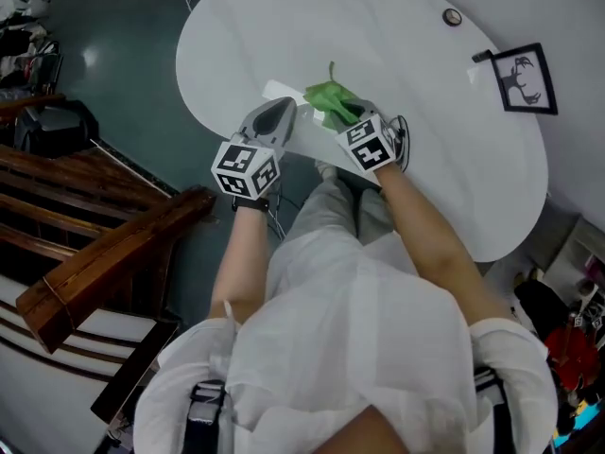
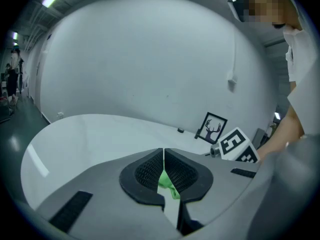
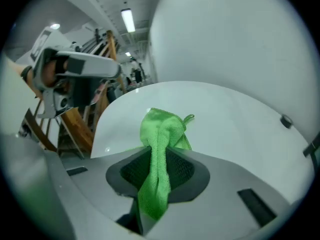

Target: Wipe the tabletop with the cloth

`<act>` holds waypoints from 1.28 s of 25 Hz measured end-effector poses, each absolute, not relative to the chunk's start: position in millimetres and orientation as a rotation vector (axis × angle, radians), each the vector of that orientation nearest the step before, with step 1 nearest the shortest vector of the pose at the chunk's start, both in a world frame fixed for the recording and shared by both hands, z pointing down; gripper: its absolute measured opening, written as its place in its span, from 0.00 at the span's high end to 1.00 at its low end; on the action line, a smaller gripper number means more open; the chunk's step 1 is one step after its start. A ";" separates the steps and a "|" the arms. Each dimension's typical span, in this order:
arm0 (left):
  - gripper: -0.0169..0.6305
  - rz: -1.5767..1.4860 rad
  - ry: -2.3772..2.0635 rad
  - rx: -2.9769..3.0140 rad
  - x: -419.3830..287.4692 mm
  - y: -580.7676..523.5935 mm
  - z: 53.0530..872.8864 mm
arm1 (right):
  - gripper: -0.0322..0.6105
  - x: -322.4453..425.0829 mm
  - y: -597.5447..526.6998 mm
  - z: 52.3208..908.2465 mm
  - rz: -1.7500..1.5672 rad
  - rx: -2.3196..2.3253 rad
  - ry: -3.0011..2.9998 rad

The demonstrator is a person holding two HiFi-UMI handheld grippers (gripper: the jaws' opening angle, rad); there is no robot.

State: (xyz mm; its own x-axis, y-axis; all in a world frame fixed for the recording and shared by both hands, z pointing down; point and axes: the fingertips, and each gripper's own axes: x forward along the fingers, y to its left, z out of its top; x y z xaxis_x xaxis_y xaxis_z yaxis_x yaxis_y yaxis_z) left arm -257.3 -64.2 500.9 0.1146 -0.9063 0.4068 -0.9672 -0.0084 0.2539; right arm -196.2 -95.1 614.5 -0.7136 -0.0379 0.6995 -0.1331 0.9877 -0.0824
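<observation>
The right tongs (image 3: 160,151) are clamped on the green cloth (image 1: 326,96). A fold of it runs straight between the pads, with a short tail hanging back toward the handle. The larger bunch pokes out past the tips, its hanging loop (image 3: 189,117) at the far end. The cloth's long axis therefore lies along the line of the tongs, pointing away from the person and over the white oval counter (image 1: 378,45).

The bunch sits just inside the counter's near rim. Whether it presses on the surface or hangs a little above it cannot be told. Nearly all the bare counter lies ahead of the cloth and out to both sides, so the wiping looks barely started. The next stroke probably calls for lowering the bunch flat and pushing it forward or sweeping it sideways.

The left tongs (image 2: 163,151) are closed tip to tip on nothing. A sliver of green shows through the slit below the tips, and it is most likely the cloth seen beyond them. They hover just beside the cloth on its left, over the near rim, angled toward it. The right gripper view shows them apart from the cloth.

The right forearm (image 1: 430,235) reaches forward nearly straight, and the left forearm (image 1: 241,253) is bent in closer to the body. The right hand is plainly the working one.
</observation>
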 end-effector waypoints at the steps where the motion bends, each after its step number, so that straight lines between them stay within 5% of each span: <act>1: 0.94 0.179 -1.801 1.949 -245.3 -70.1 500.2 | 0.83 -184.5 -113.5 615.2 0.207 0.199 -2.356; 14: 0.94 0.270 -1.659 2.074 -136.5 -109.5 505.1 | 0.83 50.6 -247.8 622.8 0.498 0.906 -2.193; 32: 0.94 0.285 -1.495 2.198 3.2 -135.1 516.0 | 0.83 411.9 -200.6 643.5 0.722 1.484 -1.854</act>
State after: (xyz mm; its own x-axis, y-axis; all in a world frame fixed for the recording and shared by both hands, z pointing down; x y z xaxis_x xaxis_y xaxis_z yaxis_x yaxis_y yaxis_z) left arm 3.2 -135.1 516.0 0.3866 -0.8220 0.4182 -0.9182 -0.3005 0.2582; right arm 411.9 -200.6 643.5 -0.1507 -0.6213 0.7689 -0.9777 0.2085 -0.0231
